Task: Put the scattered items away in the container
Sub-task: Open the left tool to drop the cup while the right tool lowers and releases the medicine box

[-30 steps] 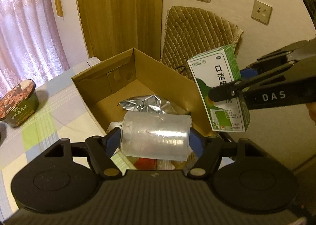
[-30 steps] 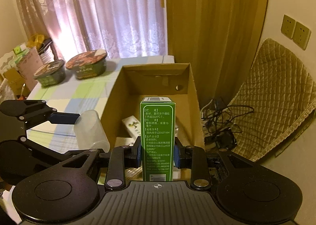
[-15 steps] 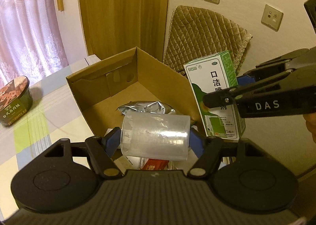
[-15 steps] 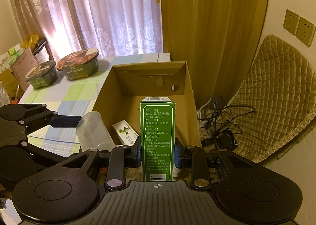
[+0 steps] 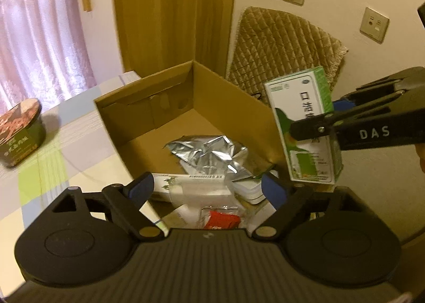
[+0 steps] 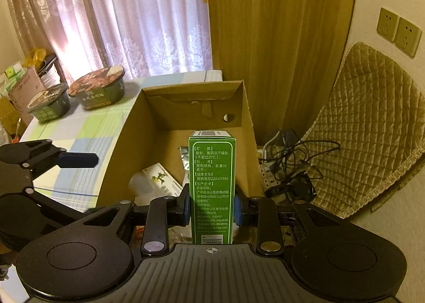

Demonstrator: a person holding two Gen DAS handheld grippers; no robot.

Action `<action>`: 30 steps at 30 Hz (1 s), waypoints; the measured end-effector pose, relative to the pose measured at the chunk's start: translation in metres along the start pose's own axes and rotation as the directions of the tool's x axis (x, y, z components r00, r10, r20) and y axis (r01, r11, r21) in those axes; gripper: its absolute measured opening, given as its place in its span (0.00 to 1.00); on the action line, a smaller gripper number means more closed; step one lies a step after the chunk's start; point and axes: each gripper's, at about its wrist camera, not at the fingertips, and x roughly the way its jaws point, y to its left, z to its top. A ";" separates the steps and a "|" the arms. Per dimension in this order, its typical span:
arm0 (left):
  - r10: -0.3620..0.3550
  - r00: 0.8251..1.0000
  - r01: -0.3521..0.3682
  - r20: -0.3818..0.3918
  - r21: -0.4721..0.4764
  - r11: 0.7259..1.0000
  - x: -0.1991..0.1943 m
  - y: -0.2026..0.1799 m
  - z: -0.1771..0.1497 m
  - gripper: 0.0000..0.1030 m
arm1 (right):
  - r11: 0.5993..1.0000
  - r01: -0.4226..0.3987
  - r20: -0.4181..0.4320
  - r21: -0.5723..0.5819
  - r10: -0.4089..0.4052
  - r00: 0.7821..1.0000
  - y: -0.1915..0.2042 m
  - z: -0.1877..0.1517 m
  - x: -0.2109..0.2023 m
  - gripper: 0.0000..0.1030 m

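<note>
An open cardboard box stands on the checked table. Inside lie a silver foil pouch, a white flat carton and a red packet. My left gripper hangs open over the box's near end, its blue pad showing in the right wrist view. A clear plastic cup shows only as a pale blur low in the box. My right gripper is shut on a green and white medicine carton, held upright above the box's right wall.
Two instant-noodle bowls stand on the table left of the box; one bowl shows in the left wrist view. A quilted chair back and a power strip with tangled cables lie beyond the table's right edge.
My left gripper has opened and let go of the clear cup, which has dropped into the box. Both grippers have moved closer over the box; the right still holds the green carton.
</note>
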 end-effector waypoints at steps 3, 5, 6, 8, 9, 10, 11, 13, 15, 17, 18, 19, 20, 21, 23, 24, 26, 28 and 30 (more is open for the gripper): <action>0.009 1.000 -0.009 -0.009 0.001 1.000 -0.002 0.005 -0.004 0.83 | 1.000 -0.002 -0.003 0.002 0.002 1.000 0.001 -0.001 0.001 0.32; 0.012 1.000 -0.012 -0.013 -0.002 1.000 -0.004 0.008 -0.007 0.83 | 1.000 -0.003 -0.004 0.000 0.003 1.000 0.002 -0.002 0.002 0.32; 0.014 1.000 -0.014 -0.013 -0.005 1.000 -0.005 0.009 -0.007 0.83 | 1.000 -0.004 -0.004 -0.001 0.004 1.000 0.003 -0.002 0.003 0.32; 0.014 1.000 -0.014 -0.015 -0.008 1.000 -0.006 0.011 -0.009 0.83 | 1.000 -0.006 -0.003 -0.004 0.006 1.000 0.005 -0.001 0.002 0.32; 0.014 1.000 -0.014 -0.014 -0.008 1.000 -0.007 0.011 -0.009 0.83 | 1.000 -0.007 -0.002 -0.007 0.007 1.000 0.006 -0.001 0.002 0.32; 0.014 1.000 -0.014 -0.014 -0.008 1.000 -0.008 0.012 -0.009 0.83 | 1.000 -0.007 -0.001 -0.010 0.007 1.000 0.007 0.000 0.002 0.32; 0.015 1.000 -0.015 -0.013 -0.007 1.000 -0.009 0.011 -0.009 0.83 | 1.000 -0.007 0.000 -0.012 0.007 1.000 0.008 0.001 0.002 0.32; 0.013 1.000 -0.013 -0.010 -0.010 1.000 -0.010 0.012 -0.008 0.83 | 1.000 -0.006 0.002 -0.016 0.006 1.000 0.010 0.002 0.002 0.32; 0.011 1.000 -0.011 -0.006 -0.010 1.000 -0.012 0.012 -0.008 0.83 | 1.000 -0.005 0.004 -0.021 0.005 1.000 0.011 0.003 0.001 0.32; 0.011 1.000 -0.011 -0.005 -0.011 1.000 -0.013 0.013 -0.008 0.83 | 1.000 -0.004 0.005 -0.025 0.004 1.000 0.013 0.004 0.001 0.32; 0.011 1.000 -0.011 -0.004 -0.011 1.000 -0.013 0.014 -0.008 0.83 | 1.000 -0.004 0.005 -0.026 0.004 1.000 0.014 0.005 0.001 0.32; 0.010 1.000 -0.010 -0.003 -0.012 1.000 -0.014 0.014 -0.008 0.83 | 1.000 -0.003 0.005 -0.027 0.004 1.000 0.014 0.005 0.001 0.32; 0.010 1.000 -0.010 -0.003 -0.014 1.000 -0.014 0.015 -0.008 0.83 | 1.000 -0.003 0.005 -0.029 0.003 1.000 0.015 0.006 0.001 0.32; 0.010 1.000 -0.010 -0.002 -0.015 1.000 -0.014 0.016 -0.008 0.83 | 1.000 -0.003 0.005 -0.030 0.003 1.000 0.016 0.006 0.001 0.32; 0.011 1.000 -0.011 -0.001 -0.016 1.000 -0.015 0.016 -0.008 0.83 | 1.000 -0.004 0.005 -0.031 0.004 1.000 0.017 0.007 0.002 0.32; 0.012 1.000 -0.012 -0.001 -0.016 1.000 -0.015 0.017 -0.008 0.83 | 0.999 -0.004 0.005 -0.032 0.004 1.000 0.018 0.008 0.002 0.32; 0.013 1.000 -0.013 0.000 -0.018 1.000 -0.016 0.018 -0.008 0.83 | 0.999 -0.005 0.005 -0.035 0.005 1.000 0.019 0.008 0.003 0.32; 0.015 1.000 -0.015 0.000 -0.018 1.000 -0.016 0.019 -0.008 0.83 | 0.999 -0.011 0.002 -0.034 0.011 1.000 0.019 0.009 0.004 0.32; 0.018 1.000 -0.018 -0.001 -0.019 1.000 -0.017 0.021 -0.009 0.83 | 1.000 -0.018 0.006 -0.020 0.018 1.000 0.019 0.011 0.006 0.32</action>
